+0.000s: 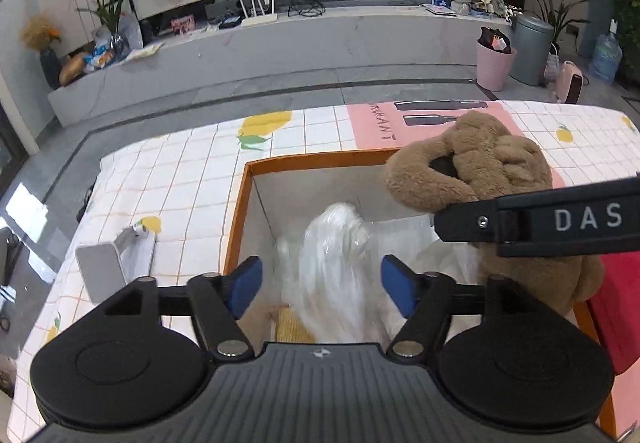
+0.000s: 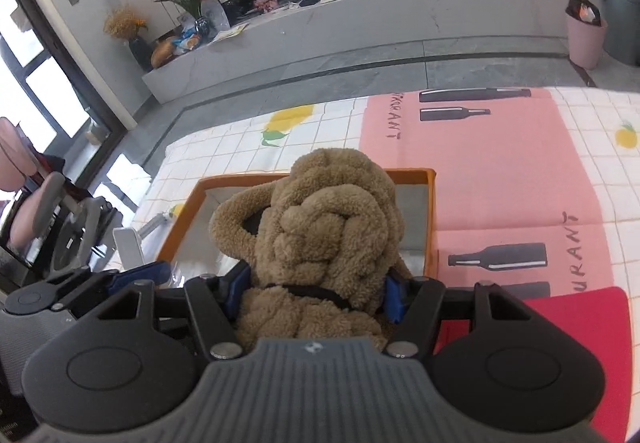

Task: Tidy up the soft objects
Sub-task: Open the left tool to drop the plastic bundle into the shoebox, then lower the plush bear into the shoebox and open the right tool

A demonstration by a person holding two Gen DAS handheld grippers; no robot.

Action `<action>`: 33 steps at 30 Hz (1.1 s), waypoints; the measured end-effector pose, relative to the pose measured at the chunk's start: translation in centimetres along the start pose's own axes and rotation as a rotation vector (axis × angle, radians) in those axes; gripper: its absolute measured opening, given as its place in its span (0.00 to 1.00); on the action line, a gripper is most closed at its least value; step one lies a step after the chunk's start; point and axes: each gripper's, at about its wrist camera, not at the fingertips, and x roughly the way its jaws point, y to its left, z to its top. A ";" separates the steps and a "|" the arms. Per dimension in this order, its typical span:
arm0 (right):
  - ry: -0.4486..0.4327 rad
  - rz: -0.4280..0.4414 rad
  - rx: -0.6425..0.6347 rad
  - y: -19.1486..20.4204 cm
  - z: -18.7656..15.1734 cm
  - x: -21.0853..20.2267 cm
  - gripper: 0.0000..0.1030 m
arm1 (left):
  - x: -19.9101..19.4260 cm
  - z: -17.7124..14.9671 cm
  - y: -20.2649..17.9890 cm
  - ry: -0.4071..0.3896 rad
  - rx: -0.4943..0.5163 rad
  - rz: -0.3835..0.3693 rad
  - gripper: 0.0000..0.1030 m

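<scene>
- While the right gripper [image 2: 316, 293] has its blue-padded fingers [image 2: 394, 301] clamped on the tan knotted plush toy [image 2: 328, 227], the toy hangs above the orange-rimmed cardboard box [image 2: 430, 211], over its right side as the left wrist view shows it.
- Its black strap (a collar, perhaps) crosses the plush just at the grip.
- Opposite, the left gripper [image 1: 322, 283] has its fingers [image 1: 394, 285] apart and holding nothing, poised over the near part of the box above a white soft item wrapped in clear plastic [image 1: 340, 263] that already lies inside.
- That box stands on the lemon-print checked cloth of the worktop [image 1: 180, 179], toward its near edge, with a pink bottle-print mat [image 2: 500, 179] behind and to its right.
- A red cloth [image 2: 568, 323] lies at the worktop's near right, beside the box.
- By my judgement the step in hand is the placing of the plush: it is carried over the opening but not yet set down.
- Next, the right gripper likely needs to lower the toy into the free space beside the wrapped item, then part its fingers; the left one should keep clear of that path.
</scene>
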 end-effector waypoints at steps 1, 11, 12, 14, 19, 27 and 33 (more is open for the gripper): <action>0.001 0.005 -0.002 0.0 0.1 0.0 0.61 | -0.2 0.0 0.2 0.006 -0.002 -0.001 0.84; 0.046 -0.038 -0.093 2.3 -0.6 -0.8 0.61 | -4.8 -2.3 4.5 0.154 -0.101 -0.035 0.87; 0.056 -0.051 -0.126 2.8 -0.8 -0.7 0.61 | -5.3 -2.9 4.9 0.137 -0.121 -0.041 0.87; 0.060 -0.107 -0.235 4.1 -1.4 -0.3 0.61 | -5.8 -3.9 5.3 0.088 -0.135 -0.035 0.87; 0.180 -0.145 -0.287 5.3 -2.7 3.3 0.61 | -5.3 -4.7 4.1 0.055 -0.016 0.080 0.87; 0.254 -0.266 -0.313 5.3 -4.6 8.8 0.62 | -5.7 -5.3 3.9 -0.073 0.037 0.061 0.87; 0.268 -0.278 -0.244 4.5 -4.2 10.0 0.64 | -5.9 -5.4 3.3 -0.122 0.020 0.024 0.87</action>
